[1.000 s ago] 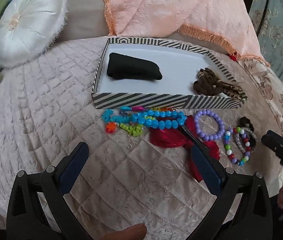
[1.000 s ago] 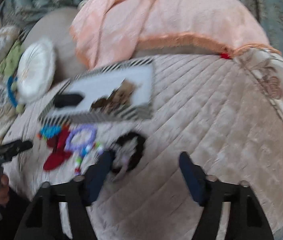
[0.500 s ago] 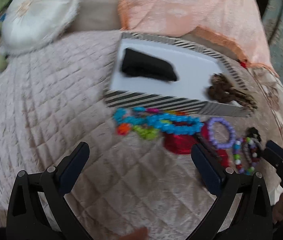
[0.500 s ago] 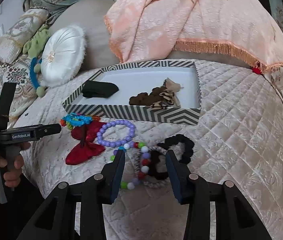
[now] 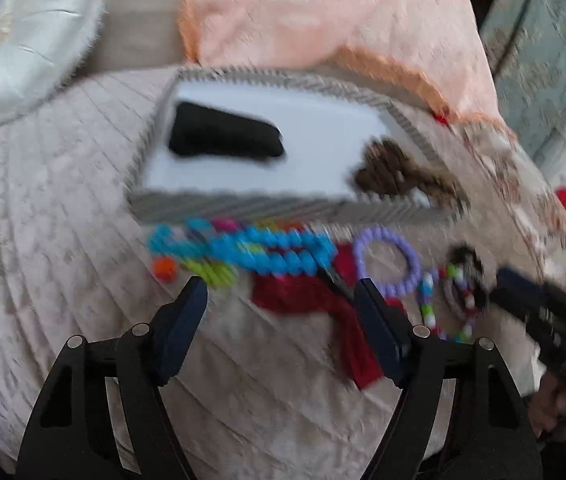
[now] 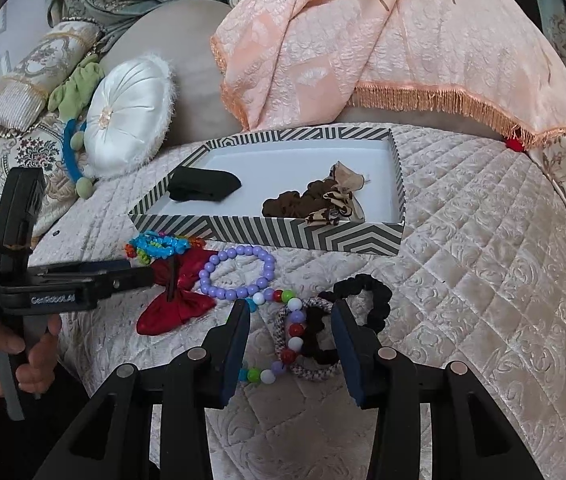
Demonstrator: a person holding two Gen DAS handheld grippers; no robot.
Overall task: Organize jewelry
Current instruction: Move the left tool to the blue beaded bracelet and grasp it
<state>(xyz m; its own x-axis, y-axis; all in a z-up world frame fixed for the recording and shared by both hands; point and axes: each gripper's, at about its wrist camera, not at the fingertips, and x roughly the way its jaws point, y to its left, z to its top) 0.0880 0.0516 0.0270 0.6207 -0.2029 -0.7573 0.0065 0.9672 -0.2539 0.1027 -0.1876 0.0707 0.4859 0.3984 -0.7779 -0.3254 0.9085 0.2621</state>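
right gripper point(image 6: 291, 336) | jaws narrowing around multicoloured bead bracelet point(image 6: 289, 334) at quilted bed's point(image 6: 483, 280) front edge, nothing gripped | left gripper point(image 5: 279, 308) jaws narrowing, open, empty | pickup beginning

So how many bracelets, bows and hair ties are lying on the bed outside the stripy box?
Bead bracelets: 3 (purple bracelet, mixed-colour bracelet, turquoise bunch counted as one)
Red bow: 1
Hair ties: at least 2 (braided tie, black scrunchie)
Total: at least 6
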